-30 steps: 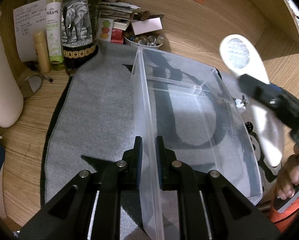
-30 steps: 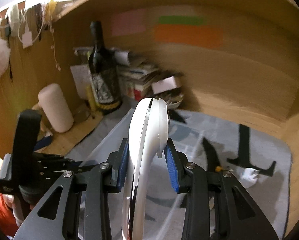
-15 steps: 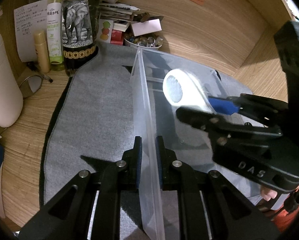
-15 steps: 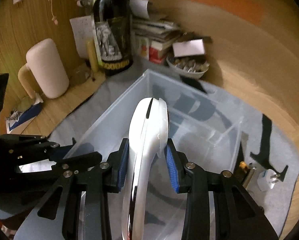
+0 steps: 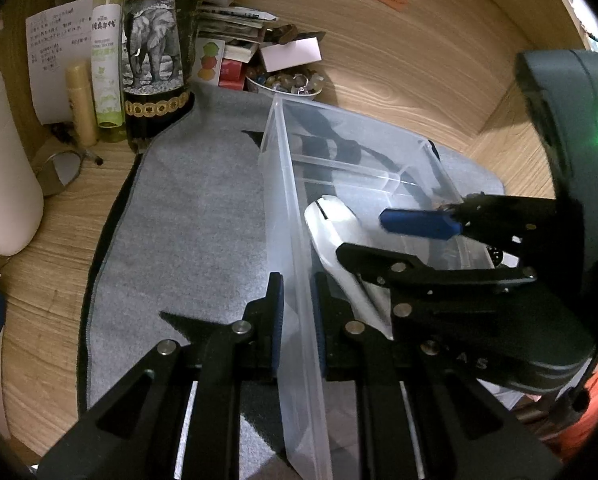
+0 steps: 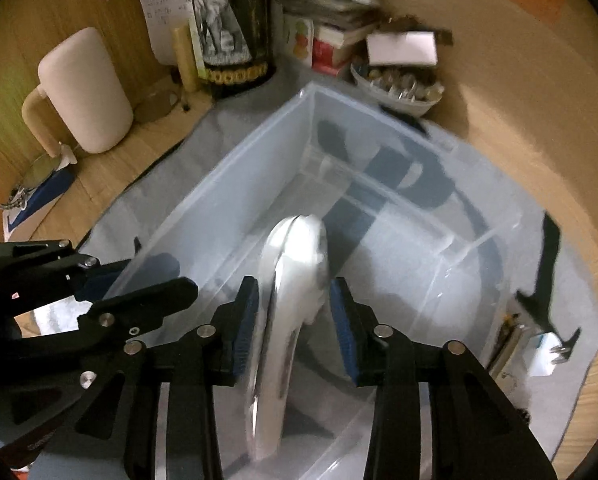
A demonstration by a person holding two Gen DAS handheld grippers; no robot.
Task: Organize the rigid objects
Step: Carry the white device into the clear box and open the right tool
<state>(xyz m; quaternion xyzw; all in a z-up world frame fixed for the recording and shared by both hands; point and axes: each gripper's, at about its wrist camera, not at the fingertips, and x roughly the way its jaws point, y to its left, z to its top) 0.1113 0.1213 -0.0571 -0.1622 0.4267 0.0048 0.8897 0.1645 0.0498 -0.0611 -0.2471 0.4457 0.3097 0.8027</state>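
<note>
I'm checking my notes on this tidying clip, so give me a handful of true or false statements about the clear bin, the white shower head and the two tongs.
1. The left tongs are clamped on the side wall of the clear bin. True.
2. The white shower head lies outside the bin on the grey mat. False: it is inside the bin, between the right tongs' pads.
3. The right tongs squeeze the shower head tightly. False: their jaws have just been opening, and gaps show on both sides of the head.
4. A divider crosses the bin toward its far end. True.
5. The bottle with the elephant label stands inside the bin. False: it stands beyond the mat's far corner, among the clutter.
</note>
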